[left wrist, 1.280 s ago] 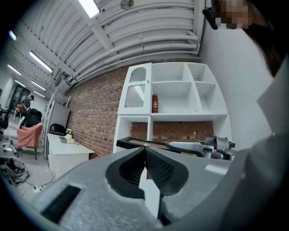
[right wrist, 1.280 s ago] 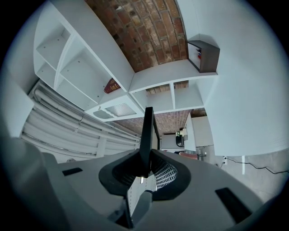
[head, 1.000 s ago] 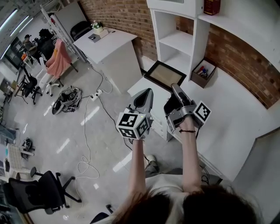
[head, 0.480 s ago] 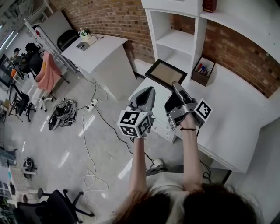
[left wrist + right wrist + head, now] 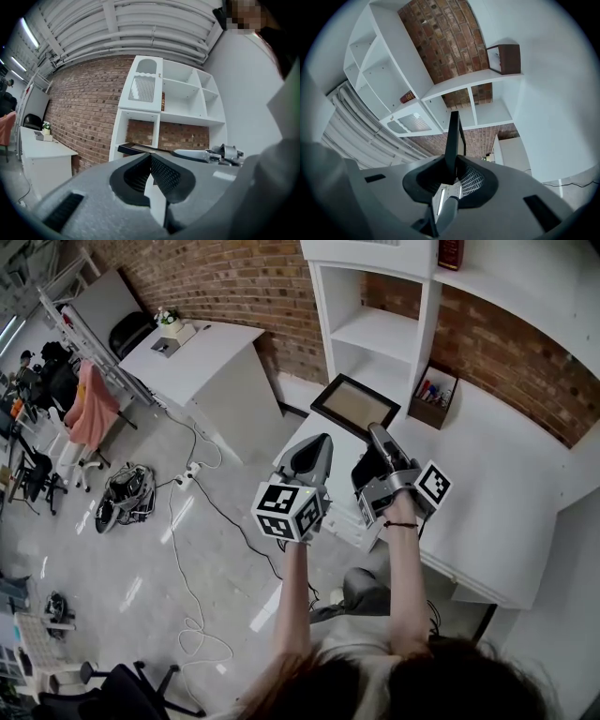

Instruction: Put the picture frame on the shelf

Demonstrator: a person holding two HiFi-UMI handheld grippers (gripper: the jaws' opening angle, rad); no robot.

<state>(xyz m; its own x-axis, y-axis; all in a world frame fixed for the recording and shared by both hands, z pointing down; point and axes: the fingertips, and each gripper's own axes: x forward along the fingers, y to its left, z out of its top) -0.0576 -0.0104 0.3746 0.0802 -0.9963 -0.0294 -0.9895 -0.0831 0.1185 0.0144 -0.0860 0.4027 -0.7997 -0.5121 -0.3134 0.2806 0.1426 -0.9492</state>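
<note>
At the far left a white side desk stands against the brick wall, well apart from the work, with cables trailing over the floor below it.

The left gripper is next. Its fingers are pressed together at the tips with nothing between them, so it carries nothing and only rides beside the other one.

Just to its right, the right gripper has its fingers pinching the near edge of the picture frame. The frame juts forward from it toward the shelf. In the right gripper view the picture frame stands edge-on out of the fingers, against the white compartments.

The pickup looks done and the carry is under way, but the frame is not yet on any shelf board. What is left is to bring it into a compartment, set it down and let go.

From so steep a view I cannot say for sure how high the frame hangs above the left end of the bench; it seems clear of it.

The open compartment straight ahead looks bare and wide. Its uprights on either side are the edges to mind, since a frame corner could catch on them. Further right, a brown box of pens sits on the bench by the upright, and a red book stands on the top board.
</note>
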